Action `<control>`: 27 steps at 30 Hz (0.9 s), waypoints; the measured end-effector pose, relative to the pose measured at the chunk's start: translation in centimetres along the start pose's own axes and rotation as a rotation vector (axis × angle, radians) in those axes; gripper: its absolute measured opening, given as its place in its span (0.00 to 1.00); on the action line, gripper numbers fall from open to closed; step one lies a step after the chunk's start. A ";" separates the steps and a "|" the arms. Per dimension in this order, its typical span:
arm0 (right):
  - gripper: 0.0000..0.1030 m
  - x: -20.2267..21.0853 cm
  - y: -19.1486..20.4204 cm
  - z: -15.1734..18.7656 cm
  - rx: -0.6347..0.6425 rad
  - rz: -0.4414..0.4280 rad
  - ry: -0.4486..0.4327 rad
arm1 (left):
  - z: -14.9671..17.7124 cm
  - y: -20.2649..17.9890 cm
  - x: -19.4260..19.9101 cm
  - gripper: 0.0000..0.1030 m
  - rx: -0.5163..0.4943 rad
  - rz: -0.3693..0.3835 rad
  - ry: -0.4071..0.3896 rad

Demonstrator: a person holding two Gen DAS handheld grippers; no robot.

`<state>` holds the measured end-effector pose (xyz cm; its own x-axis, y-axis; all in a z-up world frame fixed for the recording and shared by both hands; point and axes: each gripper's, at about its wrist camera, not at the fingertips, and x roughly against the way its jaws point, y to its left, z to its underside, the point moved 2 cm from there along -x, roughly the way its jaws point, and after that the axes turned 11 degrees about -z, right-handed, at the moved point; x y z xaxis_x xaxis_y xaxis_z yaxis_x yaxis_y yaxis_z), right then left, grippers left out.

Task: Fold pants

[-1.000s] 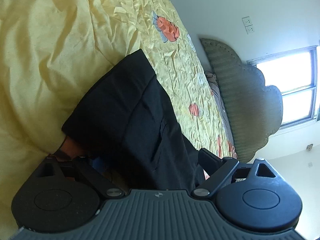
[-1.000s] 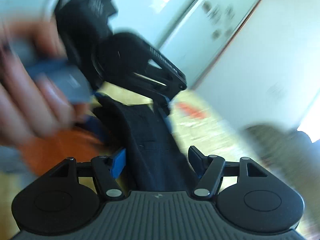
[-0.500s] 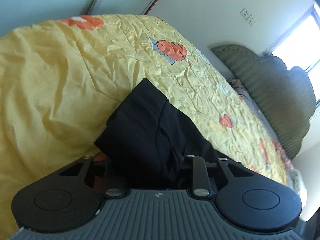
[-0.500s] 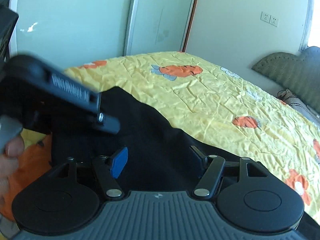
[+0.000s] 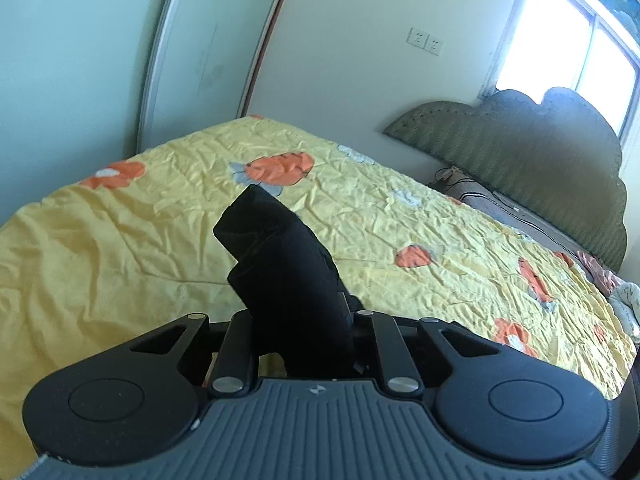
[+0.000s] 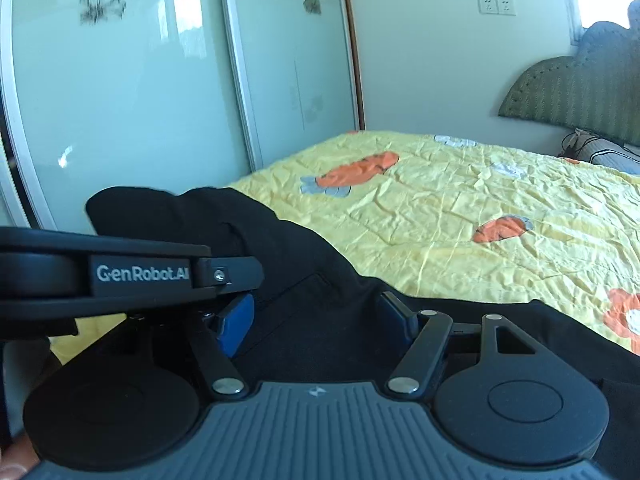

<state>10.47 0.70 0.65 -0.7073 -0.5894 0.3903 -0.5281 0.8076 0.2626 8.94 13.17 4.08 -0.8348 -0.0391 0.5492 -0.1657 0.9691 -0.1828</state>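
The black pants are gathered into a bunch between my left gripper's fingers, which are shut on the cloth and hold it above the yellow bedspread. In the right wrist view the pants lie across the front of my right gripper, whose blue-padded fingers stand apart with cloth between them. The left gripper's body crosses the left side of that view, just above the right gripper's left finger.
The bed has a yellow cover with orange carrot prints. A green padded headboard and pillows are at the far right. Sliding mirrored wardrobe doors stand beyond the bed's left side. A window is behind the headboard.
My left gripper has closed on the pants and lifted and tilted up, bunching the cloth. The right gripper has steadied, still open over the pants.
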 end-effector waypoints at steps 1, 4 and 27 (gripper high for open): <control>0.67 1.1 -0.2 -0.1 -0.002 0.000 -0.026 | 0.0 -1.0 0.6 0.16 -0.020 0.004 -0.020; 0.67 4.0 -1.3 -0.3 -0.019 0.021 -0.091 | 0.1 -4.1 2.2 0.16 -0.082 0.031 -0.066; 0.67 19.5 -15.8 5.8 -0.261 0.139 -0.300 | 7.7 -24.2 6.1 0.16 -0.401 0.225 -0.124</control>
<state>2.32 -23.69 -1.04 -0.8892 -0.4233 0.1734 -0.3086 0.8349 0.4557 3.79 -12.38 5.55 -0.8869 0.1775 0.4266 0.2221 0.9734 0.0567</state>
